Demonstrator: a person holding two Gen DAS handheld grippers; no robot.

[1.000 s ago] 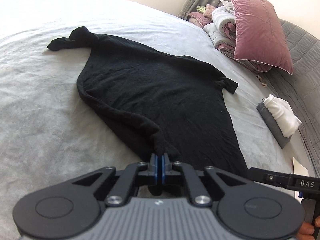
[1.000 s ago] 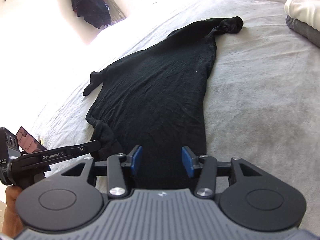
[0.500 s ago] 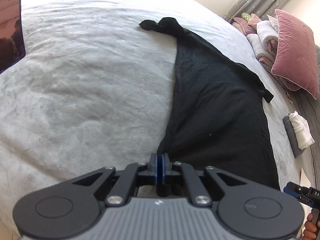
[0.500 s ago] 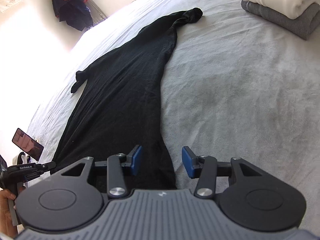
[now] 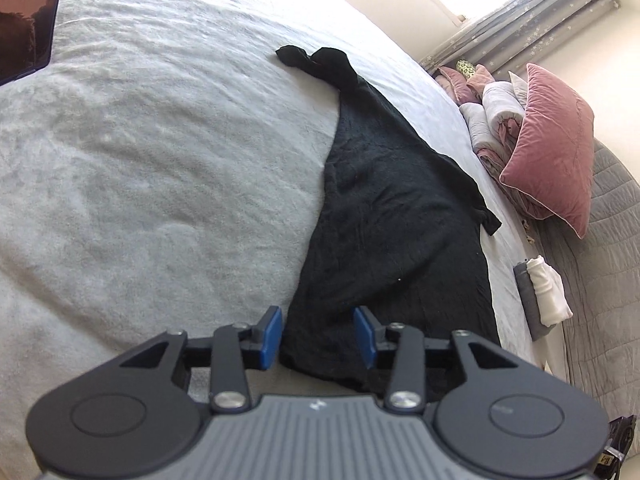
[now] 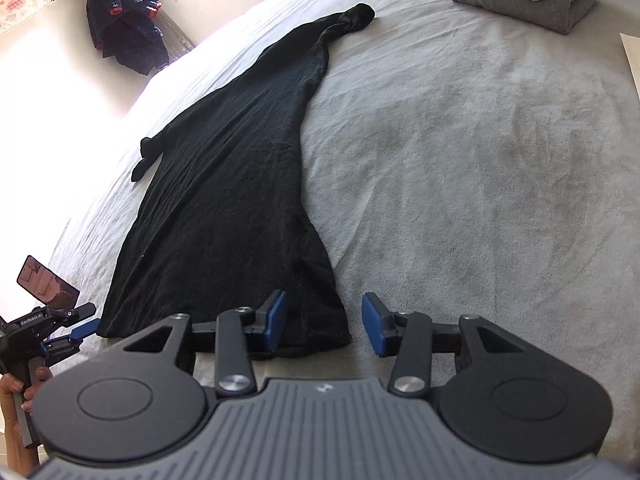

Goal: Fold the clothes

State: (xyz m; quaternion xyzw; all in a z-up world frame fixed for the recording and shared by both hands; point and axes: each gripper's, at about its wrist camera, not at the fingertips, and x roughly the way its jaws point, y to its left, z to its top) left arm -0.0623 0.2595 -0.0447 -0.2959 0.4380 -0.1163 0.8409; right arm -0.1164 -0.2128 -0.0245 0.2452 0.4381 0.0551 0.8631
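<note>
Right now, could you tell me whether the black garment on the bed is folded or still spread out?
Spread out: the black garment lies flat and full length on the bed, both sleeves out, no fold visible.

Grey bedspread (image 5: 160, 168) fills both frames. Pink pillow (image 5: 554, 148) at right of left view. Dark jacket (image 6: 124, 28) hangs upper left of right view; phone (image 6: 48, 286) at left edge.

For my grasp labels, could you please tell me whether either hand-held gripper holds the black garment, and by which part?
Nothing is held: the left hand-held gripper is opening over the black garment's hem corner; the right hand-held gripper is open.
</note>
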